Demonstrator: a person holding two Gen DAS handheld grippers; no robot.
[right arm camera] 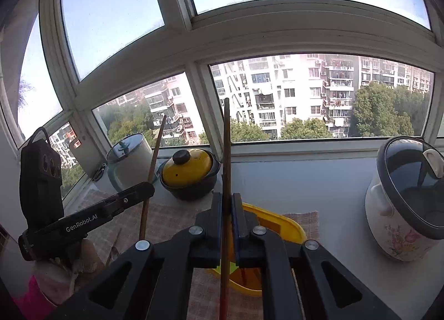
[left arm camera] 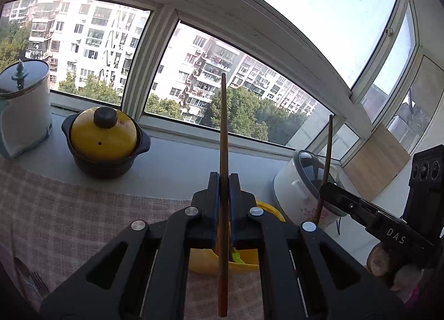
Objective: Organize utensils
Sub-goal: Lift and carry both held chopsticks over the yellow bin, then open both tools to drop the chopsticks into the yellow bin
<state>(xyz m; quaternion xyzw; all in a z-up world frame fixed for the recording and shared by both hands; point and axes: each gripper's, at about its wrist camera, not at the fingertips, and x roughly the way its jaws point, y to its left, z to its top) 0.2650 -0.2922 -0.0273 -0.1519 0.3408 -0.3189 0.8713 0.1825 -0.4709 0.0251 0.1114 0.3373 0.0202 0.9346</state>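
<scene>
- Left hand-held gripper (left arm camera: 224,178): jaws nearly together, clamped on one wooden chopstick (left arm camera: 223,125) that stands upright, its tip toward 12 o'clock and its lower end hanging past the fingers toward 6.
- Right hand-held gripper (right arm camera: 228,198): jaws likewise pinched on a darker, reddish chopstick (right arm camera: 226,148), also upright.
- Yellow tray (right arm camera: 280,223): sits on the checked cloth (left arm camera: 69,209) over the desk (left arm camera: 172,164), just below and beyond both grippers; something green shows inside it in the left view.
- Spoon and fork (left arm camera: 30,278): lie on the cloth at 8 o'clock in the left view, well apart from the tray.
- Bystanders: yellow-lidded pot (left arm camera: 104,142) at 10 o'clock, white cooker (right arm camera: 405,200) at 3 o'clock in the right view.
- Step in hand, by judgement: you carry one chopstick in each gripper, raised above the tray, neither yet set down.
- Next move, by judgement: tilt each stick level, lower it inside the rim alongside the other, and only then ease the jaws apart.
</scene>
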